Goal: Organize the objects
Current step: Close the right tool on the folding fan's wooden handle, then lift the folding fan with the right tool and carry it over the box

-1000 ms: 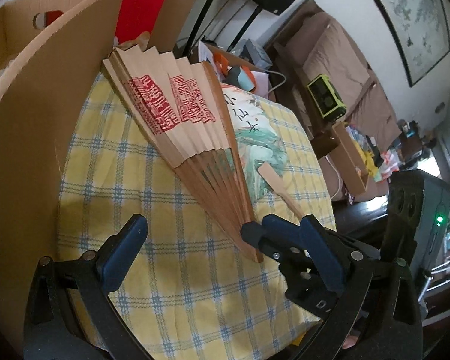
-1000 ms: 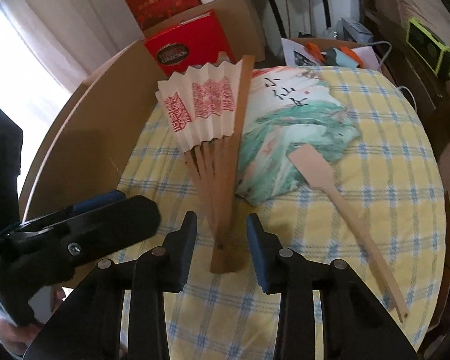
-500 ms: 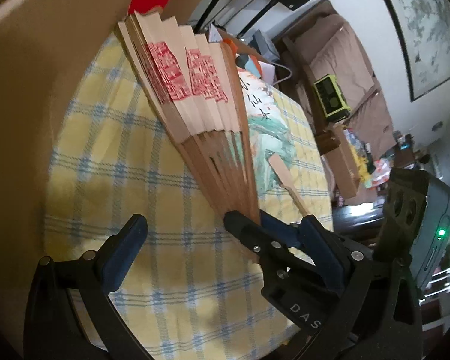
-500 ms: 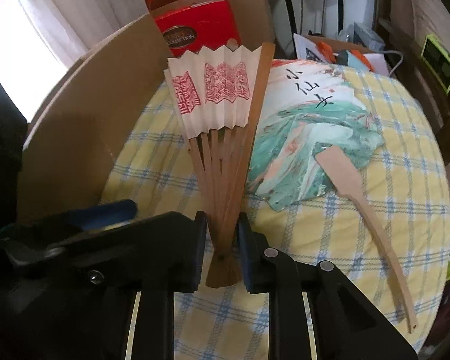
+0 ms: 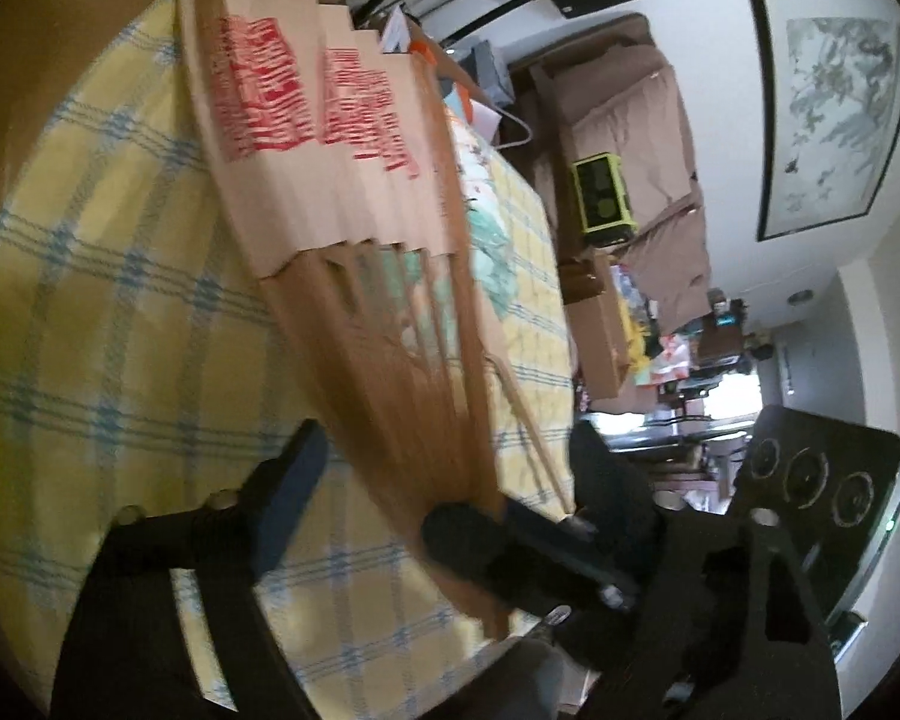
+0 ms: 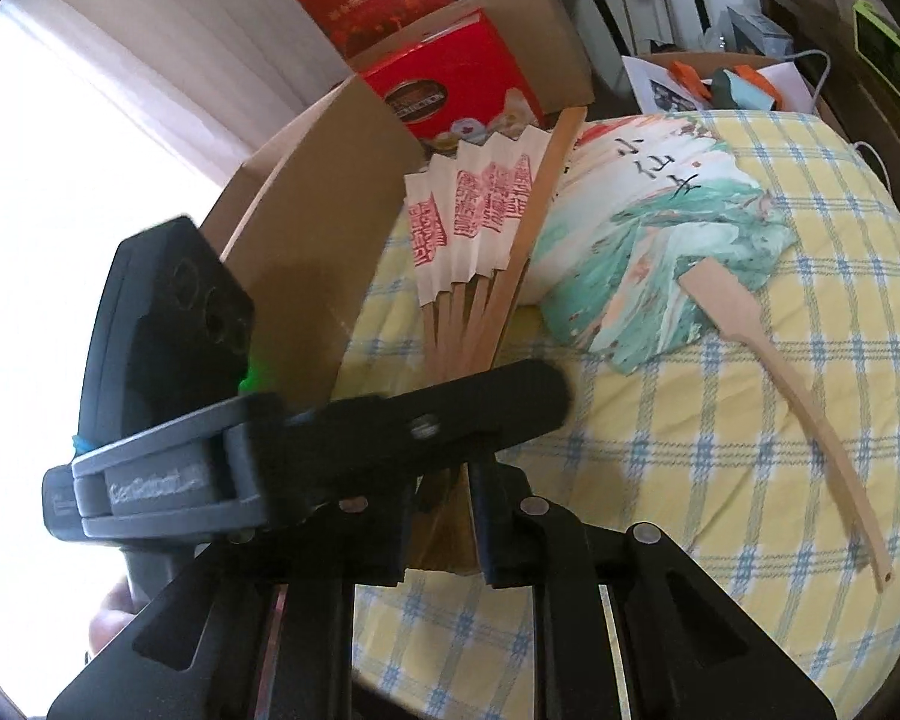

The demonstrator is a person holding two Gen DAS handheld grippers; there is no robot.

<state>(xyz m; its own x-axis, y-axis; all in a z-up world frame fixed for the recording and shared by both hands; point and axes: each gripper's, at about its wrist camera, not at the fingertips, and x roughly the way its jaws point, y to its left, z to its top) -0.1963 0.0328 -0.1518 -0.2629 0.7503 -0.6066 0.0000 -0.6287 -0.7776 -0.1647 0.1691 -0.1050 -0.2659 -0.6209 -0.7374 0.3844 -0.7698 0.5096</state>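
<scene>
Two claws on one fan (image 6: 486, 240), which makes sense if the plan is to fold it shut before tidying. It's half spread, leaning up off the counter (image 6: 720, 420) just left of the painted fan (image 6: 660, 240). Left claw (image 5: 426, 498) straddles the ribs left of the pivot, jaws closing, pads not pressing yet. Right claw (image 6: 441, 516) pinches the pivot end tight, probably to anchor it.

folding fan (image 6: 480, 228): paper, wood ribs | tablecloth (image 6: 720, 480): checked woven cloth
</scene>
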